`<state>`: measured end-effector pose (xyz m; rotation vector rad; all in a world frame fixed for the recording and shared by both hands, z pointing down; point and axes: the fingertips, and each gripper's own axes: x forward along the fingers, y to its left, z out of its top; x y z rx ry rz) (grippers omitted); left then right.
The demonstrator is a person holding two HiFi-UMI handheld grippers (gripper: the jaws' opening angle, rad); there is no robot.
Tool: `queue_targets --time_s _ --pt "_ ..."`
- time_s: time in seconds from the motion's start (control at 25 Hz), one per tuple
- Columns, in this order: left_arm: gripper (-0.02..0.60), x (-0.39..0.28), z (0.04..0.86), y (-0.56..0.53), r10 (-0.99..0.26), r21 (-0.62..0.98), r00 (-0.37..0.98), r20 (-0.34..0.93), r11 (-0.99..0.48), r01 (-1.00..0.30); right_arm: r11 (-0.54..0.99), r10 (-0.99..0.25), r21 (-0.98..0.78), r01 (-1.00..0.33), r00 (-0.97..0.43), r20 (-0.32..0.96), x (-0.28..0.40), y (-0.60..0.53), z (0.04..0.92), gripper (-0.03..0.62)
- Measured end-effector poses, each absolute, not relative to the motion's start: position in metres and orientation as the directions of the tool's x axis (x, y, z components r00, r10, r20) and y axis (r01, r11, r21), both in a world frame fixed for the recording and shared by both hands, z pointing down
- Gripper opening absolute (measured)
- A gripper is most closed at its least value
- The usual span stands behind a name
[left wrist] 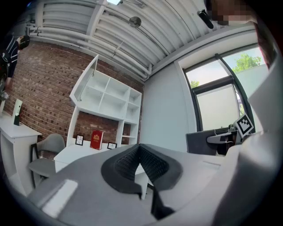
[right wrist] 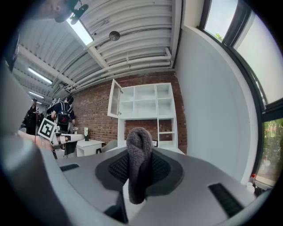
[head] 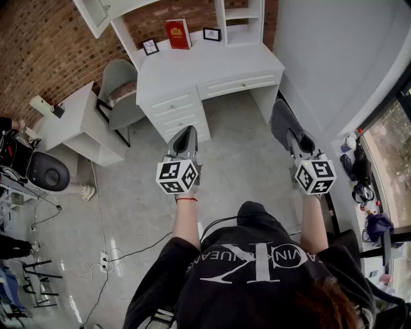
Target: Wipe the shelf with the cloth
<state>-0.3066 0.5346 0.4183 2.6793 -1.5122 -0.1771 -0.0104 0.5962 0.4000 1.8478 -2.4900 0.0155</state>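
Grey fleece cloth (right wrist: 136,176) gripped, white shelf (right wrist: 146,103) ahead.
Right hand-held gripper (right wrist: 139,152) pinches the cloth; left hand-held gripper (left wrist: 140,152) pressed together.

Top of shelf (head: 241,14) cut off; red book (head: 177,33) print unreadable.

Bright daylight from the windows (left wrist: 215,99), ceiling strip light (right wrist: 82,31) glaring, fisheye bending and dark vignette at edges
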Motion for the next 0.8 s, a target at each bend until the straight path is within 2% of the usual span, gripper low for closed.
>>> queue_targets --time_s 0.44,0.8 --pt "0.009 -0.296 0.437 0.491 -0.839 0.096 0.543 -0.015 -0.542 -0.835 0.234 -0.969 -0.016 -0.972 -0.235 0.075 0.008 0.556 0.422 0.077" --pt "0.009 -0.277 0.448 0.414 -0.843 0.093 0.537 0.013 -0.534 -0.84 0.219 -0.972 -0.053 -0.974 -0.223 0.069 0.038 0.474 0.43 0.077"
